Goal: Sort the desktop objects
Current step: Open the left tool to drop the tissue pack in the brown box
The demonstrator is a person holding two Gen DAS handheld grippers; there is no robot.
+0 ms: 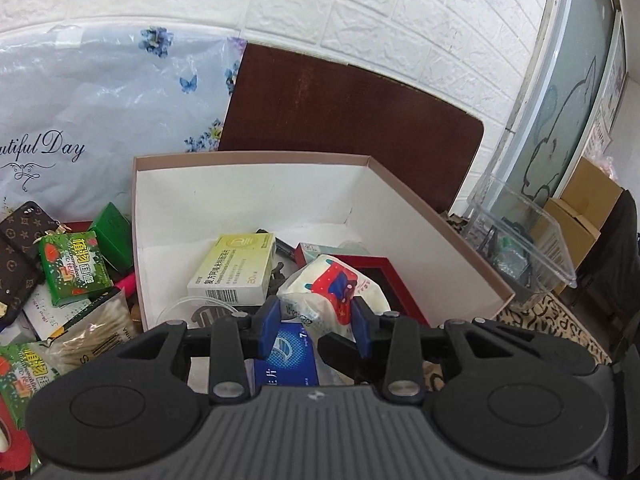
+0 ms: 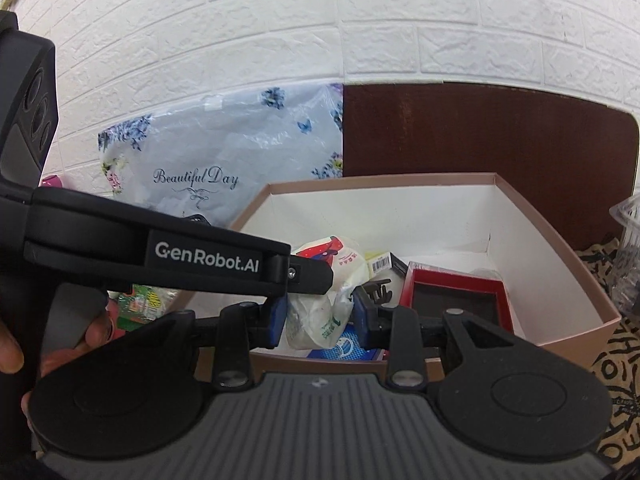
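Left of left claw: green boxes (image 1: 74, 266), a brown phone case (image 1: 18, 256) and a swab bag (image 1: 90, 330), seen only in the left wrist view.
Left claw (image 1: 316, 322): part open, both pads pressed on the tissue pack (image 1: 334, 292), which hangs over the box (image 1: 440, 240).
Ahead of left claw: a yellow-green carton (image 1: 236, 268) lies in the box; the right wrist view shows only its barcode end.
Below left claw: a blue packet (image 1: 290, 356).
Right of left claw: a red frame (image 1: 390, 280) in the box; past the box wall a clear tub (image 1: 524, 236), only an edge of it in the other view.
Right claw (image 2: 320, 318): part open, closed on the same pack's lower wrapper (image 2: 316, 320), beneath the left claw's finger.
Left of right claw: a hand (image 2: 16, 344) on the left claw's handle, seen only here.
Behind the box: a floral bag (image 2: 224, 152).
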